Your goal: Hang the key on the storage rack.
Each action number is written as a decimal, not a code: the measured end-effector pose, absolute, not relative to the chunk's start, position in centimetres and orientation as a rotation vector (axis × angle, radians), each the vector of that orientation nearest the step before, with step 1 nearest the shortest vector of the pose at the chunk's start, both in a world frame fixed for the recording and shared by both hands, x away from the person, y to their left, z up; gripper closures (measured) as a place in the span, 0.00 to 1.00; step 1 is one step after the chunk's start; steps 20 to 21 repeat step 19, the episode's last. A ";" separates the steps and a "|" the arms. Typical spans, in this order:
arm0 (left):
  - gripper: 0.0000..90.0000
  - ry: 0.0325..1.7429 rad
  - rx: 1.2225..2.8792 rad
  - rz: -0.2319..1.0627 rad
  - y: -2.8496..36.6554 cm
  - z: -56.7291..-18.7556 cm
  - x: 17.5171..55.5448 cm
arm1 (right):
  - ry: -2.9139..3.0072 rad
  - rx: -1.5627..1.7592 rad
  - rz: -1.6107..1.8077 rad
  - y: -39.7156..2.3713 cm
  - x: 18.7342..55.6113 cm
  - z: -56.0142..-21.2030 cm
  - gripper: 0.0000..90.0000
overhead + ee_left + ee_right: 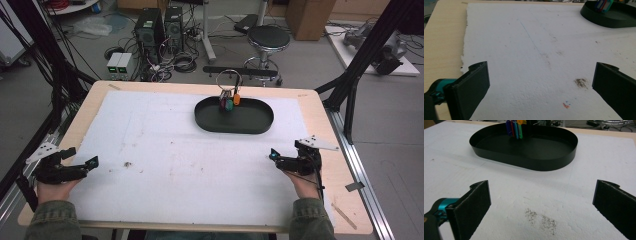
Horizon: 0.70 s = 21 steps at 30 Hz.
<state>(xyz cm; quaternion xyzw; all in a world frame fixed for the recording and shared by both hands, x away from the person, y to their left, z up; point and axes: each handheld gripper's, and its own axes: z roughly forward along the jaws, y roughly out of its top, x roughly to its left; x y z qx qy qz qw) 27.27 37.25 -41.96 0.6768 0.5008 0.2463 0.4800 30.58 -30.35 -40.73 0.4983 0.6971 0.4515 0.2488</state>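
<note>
Black, oval and shallow-walled, the plastic tray (250, 125) lies on the far half of the white foam sheet (165, 165), slightly right of the table's midline. A bunch of coloured key tags on a metal ring (229, 100) stands upright against the tray's far-left wall — the ring rises above the rim. In the right gripper view the tray (554, 162) sits directly ahead of the jaws, with the tags (514, 128) at its back edge.

The right gripper (274, 155) rests near the sheet's right edge, well apart from the tray, its two black jaws spread wide with nothing between them. The left gripper (92, 162) rests at the sheet's left edge, jaws likewise spread wide and holding nothing; in the left gripper view the tray (614, 21) appears far off at upper right.

Between the two grippers the foam sheet is bare apart from faint smudges (541, 220) — a broad free surface. A margin of pale wooden tabletop (340, 200) frames the sheet on all sides, widest on the right.
</note>
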 end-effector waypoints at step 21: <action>0.02 1.219 1.657 0.594 37.2 -42.0 27.3 | 1.885 1.279 1.299 -29.6 28.9 -41.3 0.01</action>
